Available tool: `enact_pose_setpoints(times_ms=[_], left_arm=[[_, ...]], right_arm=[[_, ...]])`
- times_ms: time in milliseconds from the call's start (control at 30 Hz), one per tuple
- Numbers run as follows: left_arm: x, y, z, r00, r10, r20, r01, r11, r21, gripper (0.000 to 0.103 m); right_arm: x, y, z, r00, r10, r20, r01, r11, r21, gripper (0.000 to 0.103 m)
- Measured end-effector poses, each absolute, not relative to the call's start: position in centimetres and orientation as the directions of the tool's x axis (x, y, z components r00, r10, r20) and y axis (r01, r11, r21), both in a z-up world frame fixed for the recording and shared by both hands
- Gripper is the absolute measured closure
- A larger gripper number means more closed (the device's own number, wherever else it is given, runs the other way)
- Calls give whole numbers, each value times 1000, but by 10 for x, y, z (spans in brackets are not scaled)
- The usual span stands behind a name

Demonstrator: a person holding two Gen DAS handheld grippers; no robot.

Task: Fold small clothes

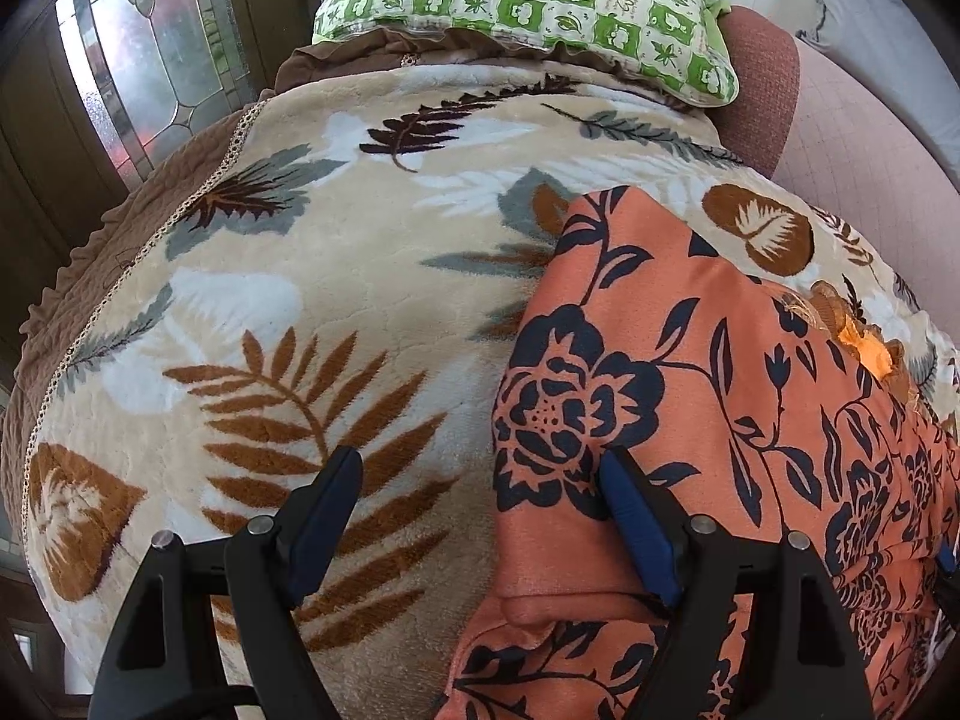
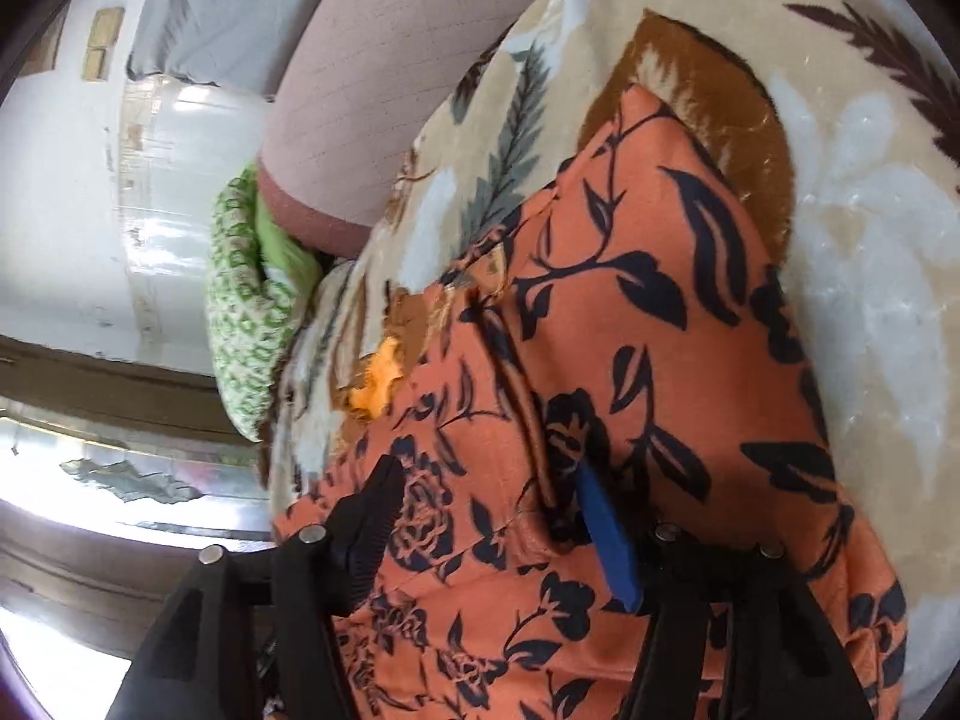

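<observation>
Already the orange floral garment (image 1: 708, 372) lies partly folded on the bed's leaf-patterned blanket (image 1: 336, 276), right of centre, with the left hand-held gripper (image 1: 480, 480) open over its near-left edge and the right hand-held gripper (image 2: 486, 492) spread above it, gripping nothing, so further folds likely remain.

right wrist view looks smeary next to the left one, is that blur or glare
Right wrist view: motion blur smears the orange floral garment and green pillow, with window glare at lower left. Left wrist view: sharp, evenly lit, fisheye-bent blanket.
</observation>
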State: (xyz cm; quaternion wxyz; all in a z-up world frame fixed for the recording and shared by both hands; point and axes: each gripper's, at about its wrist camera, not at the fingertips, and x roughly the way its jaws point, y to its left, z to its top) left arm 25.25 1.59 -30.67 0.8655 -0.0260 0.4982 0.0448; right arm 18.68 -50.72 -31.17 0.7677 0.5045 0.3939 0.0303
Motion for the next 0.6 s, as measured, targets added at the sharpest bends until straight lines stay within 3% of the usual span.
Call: enact_pose_setpoints(times_ms=[167, 200, 233, 367, 600], left_arm=[[249, 15, -302, 520, 45, -853, -96, 995, -6, 21], [248, 14, -302, 523, 48, -851, -94, 996, -1, 21], [248, 14, -302, 523, 52, -851, -94, 996, 2, 21], [249, 14, -304, 518, 53, -854, -97, 995, 3, 21], [247, 10, -298, 543, 42, -839, -80, 997, -2, 21]], right_arm=[[194, -494, -311, 690, 442, -573, 317, 526, 789, 40], [197, -490, -312, 692, 464, -553, 299, 513, 805, 50], [201, -483, -314, 688, 492, -533, 281, 497, 821, 82], [211, -451, -311, 662, 425, -617, 296, 608, 737, 83], [175, -453, -254, 787, 179, -591, 308, 715, 627, 86]])
